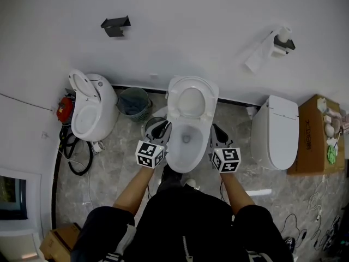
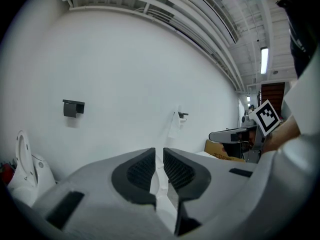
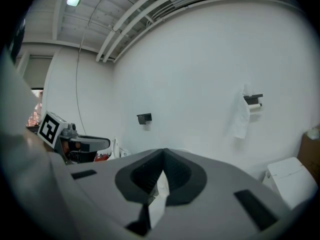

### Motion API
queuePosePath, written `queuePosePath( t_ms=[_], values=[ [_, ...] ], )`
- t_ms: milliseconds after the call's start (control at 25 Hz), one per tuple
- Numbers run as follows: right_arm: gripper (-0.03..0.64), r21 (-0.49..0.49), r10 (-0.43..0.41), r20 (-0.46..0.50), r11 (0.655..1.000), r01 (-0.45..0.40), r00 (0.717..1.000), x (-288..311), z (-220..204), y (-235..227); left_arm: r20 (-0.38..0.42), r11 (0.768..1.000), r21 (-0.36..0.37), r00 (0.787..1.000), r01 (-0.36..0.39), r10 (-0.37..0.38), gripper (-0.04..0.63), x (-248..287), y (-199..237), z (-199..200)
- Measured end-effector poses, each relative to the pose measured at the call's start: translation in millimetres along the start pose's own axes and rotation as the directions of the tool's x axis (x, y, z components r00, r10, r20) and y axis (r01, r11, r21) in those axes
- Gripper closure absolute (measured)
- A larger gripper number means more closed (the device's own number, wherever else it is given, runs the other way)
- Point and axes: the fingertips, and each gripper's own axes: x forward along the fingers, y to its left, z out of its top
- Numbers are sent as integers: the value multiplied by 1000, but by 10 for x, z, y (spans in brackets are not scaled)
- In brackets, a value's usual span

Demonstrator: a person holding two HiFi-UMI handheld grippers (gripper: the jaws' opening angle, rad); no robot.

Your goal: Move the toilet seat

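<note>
Floor (image 1: pixel 121 165) lies open round the toilet (image 1: pixel 179 158), left gripper (image 1: pixel 161 130) and right gripper (image 1: pixel 218 136) flanking.

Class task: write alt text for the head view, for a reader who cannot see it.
From above, a person stands over a white toilet with its seat raised, holding the left tongs and right tongs beside the bowl, one at each side. An open toilet stands at picture left and a closed toilet at picture right.
</note>
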Motion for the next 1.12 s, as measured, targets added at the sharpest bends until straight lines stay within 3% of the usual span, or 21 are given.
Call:
queuePosePath(
  t_ms=[480, 1120],
  values=[
    [614, -10, 14, -1, 1000, -14, 1000, -13, -23, 94, -6, 1000, -4, 1000, -3, 2, 597, -61, -4, -54],
    [615, -6, 11, -14, 1000, -11, 1000, 157, -9, 3, -17, 1000, -20, 1000, -7, 7, 595, 92, 129, -38]
  ],
)
